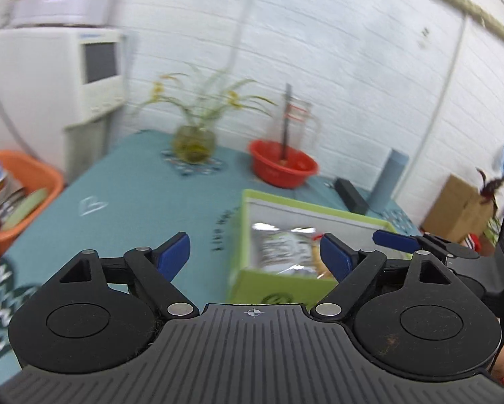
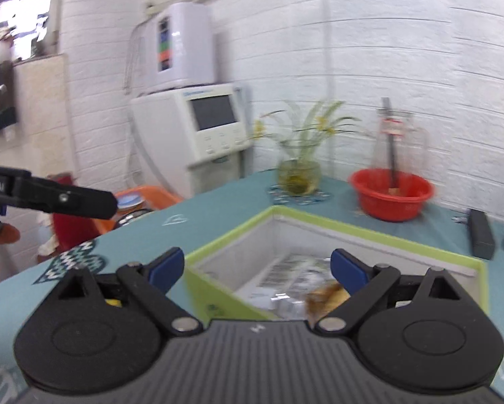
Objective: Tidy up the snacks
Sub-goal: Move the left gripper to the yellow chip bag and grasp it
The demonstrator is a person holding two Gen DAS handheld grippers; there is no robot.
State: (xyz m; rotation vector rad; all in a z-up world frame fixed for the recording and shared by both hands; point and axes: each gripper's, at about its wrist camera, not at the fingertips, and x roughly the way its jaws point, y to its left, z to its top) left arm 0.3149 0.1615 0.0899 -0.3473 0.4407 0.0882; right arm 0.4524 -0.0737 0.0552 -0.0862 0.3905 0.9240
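Hovering apart and empty, left claw (image 1: 253, 256), right claw (image 2: 258, 269), one green box (image 2: 336, 229), one red bowl (image 2: 391, 198)

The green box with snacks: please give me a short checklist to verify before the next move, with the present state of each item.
1. Left hand-held gripper empty, jaws open: ok.
2. Right hand-held gripper empty, jaws open: ok.
3. Green box open at the top: ok.
4. Snack packets lying inside the box: ok.
5. More snacks left on the teal table to collect: cannot tell; none shows in either view.
6. Red bowl and plant vase apart from the box: ok.
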